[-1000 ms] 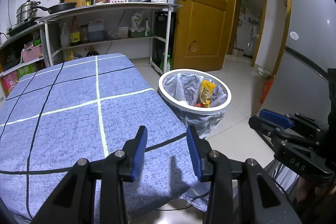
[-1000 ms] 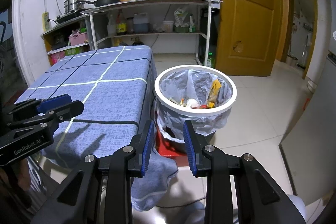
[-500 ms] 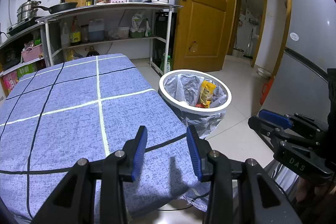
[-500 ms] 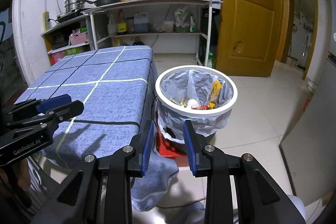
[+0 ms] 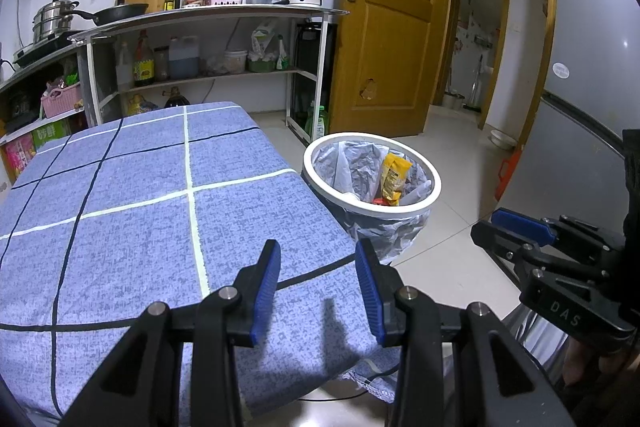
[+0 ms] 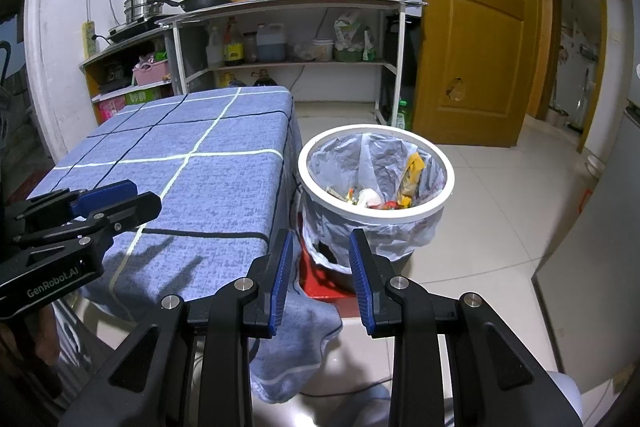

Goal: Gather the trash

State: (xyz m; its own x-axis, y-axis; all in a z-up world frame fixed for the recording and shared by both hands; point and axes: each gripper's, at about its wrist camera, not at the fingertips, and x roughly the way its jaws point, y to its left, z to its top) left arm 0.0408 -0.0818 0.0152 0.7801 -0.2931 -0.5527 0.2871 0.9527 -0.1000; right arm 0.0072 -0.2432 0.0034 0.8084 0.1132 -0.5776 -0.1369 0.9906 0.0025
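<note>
The left gripper (image 5: pixel 318 281) is hovering over the near right corner of the table (image 5: pixel 132 195), which is wearing a blue checked cloth. Its blue-padded jaws are standing partly apart, and nothing is lying between them. The cloth under and ahead of the gripper is lying flat, its near right corner hanging over the table's edge. Just beside the table's right edge, on the tiled floor, the white-rimmed trash bin (image 5: pixel 434 183) is standing upright, lined with a grey plastic bag. Inside it the trash is sitting at the bottom: a yellow snack wrapper (image 5: pixel 394 173) is leaning against the liner, with red and white scraps beside it. In the right wrist view the same bin (image 6: pixel 448 171) is showing directly ahead, with a red base visible under it. The right gripper (image 6: pixel 320 279) is pointing toward the floor between the table's near right corner and the bin. Its jaws are likewise standing partly apart and gripping nothing. Each gripper is showing at the edge of the other's view, and the two are staying well apart.
</note>
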